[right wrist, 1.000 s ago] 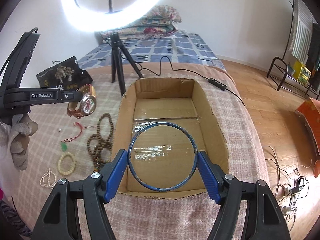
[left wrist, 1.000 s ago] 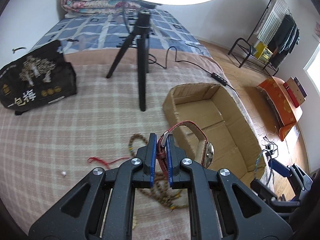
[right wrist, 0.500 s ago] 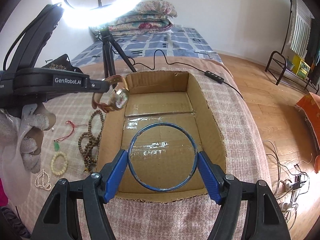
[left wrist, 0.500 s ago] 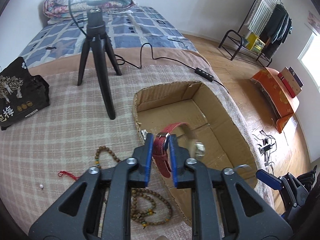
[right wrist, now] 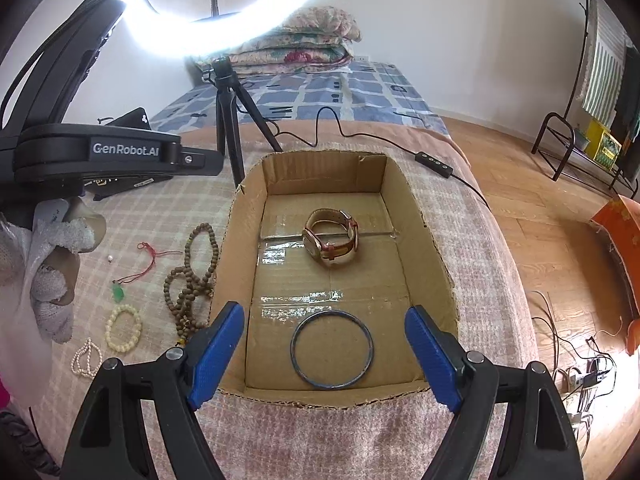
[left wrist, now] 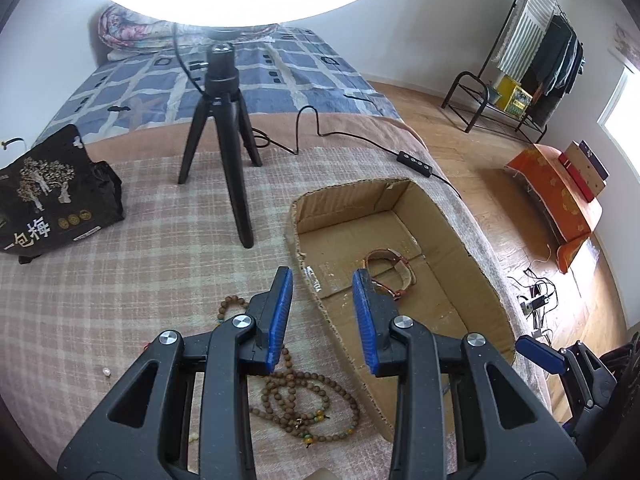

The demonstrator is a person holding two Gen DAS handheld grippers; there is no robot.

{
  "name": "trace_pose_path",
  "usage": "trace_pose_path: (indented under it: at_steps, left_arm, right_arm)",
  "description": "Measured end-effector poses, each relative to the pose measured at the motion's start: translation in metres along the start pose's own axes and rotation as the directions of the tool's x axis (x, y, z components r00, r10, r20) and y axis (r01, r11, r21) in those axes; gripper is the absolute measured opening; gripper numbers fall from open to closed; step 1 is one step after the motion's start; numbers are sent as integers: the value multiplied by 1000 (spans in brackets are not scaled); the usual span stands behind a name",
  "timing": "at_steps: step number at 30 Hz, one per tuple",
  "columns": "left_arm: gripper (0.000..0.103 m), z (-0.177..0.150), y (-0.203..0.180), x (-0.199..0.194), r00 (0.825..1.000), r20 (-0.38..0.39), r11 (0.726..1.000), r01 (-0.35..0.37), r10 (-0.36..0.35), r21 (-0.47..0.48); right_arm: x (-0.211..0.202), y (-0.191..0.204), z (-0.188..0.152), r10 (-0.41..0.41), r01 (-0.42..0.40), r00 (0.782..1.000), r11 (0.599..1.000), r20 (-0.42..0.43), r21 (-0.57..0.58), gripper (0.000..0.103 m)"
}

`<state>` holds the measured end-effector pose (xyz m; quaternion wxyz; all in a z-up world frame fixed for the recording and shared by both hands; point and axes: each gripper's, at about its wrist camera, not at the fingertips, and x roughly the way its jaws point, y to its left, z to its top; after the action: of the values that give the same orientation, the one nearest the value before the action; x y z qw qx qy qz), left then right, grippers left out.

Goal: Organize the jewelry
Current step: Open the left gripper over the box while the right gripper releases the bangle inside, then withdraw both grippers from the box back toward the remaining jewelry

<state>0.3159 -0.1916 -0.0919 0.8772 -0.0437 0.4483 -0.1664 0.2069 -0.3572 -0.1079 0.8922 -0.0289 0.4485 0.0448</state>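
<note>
Bedroom setting: a bed under a checked pink blanket (right wrist: 460, 216) carries the work, with a ring light on a black tripod (left wrist: 224, 120) at its far side and a dark printed bag (left wrist: 48, 192) to the left.

Cardboard box (right wrist: 434, 264) sits open on the blanket. Inside it lie a wristwatch with a red-brown leather strap (right wrist: 331, 238), toward the far end, and a thin blue bangle (right wrist: 332, 355), flat on the floor of the box at the near end.

My left gripper (left wrist: 322, 316) hangs above the box's left wall, jaws apart, holding nothing. My right gripper (right wrist: 324, 354) hovers above the near end of the box, jaws wide apart, the bangle lying free below them.

Outstanding items, all on the blanket left of the box: a long wooden bead strand (right wrist: 192, 276), coiled just beside the box wall; a red cord with a green pendant (right wrist: 132, 270); a cream bead bracelet (right wrist: 123, 328); a small pearl piece (right wrist: 86, 358); one loose bead (right wrist: 109, 258).

Assessment: two pieces stowed, five remaining. I judge the wooden strand light and limp; it should drape and swing, so I would pinch several loops together at the coil's densest part. The bracelet looks smooth and likely to slip; grip across its band.
</note>
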Motion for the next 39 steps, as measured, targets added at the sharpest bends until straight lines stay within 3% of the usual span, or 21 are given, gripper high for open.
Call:
trace_pose_path:
  at_steps: [12,20,29,39]
  left_arm:
    - [31,-11,35,-69,995,102,1000,-19,21,-23]
    - [31,-40,78,-121,988,122,995,-98,98,-7]
    - [31,-95,110,-146,989,79,992,-127,127,1]
    - [31,-162,128,-125,993,-76,996,-88,86,-24]
  right_arm:
    - [-27,19,2,18,-16,998,999,55,-30,84]
    - [-49,39,0,68,-62,995,996,77,-71,84]
    - [-61,66,-5,127,-119,988,988,85,-97,84]
    - [-37,91,-15,171,-168,985,978,18,-127,82]
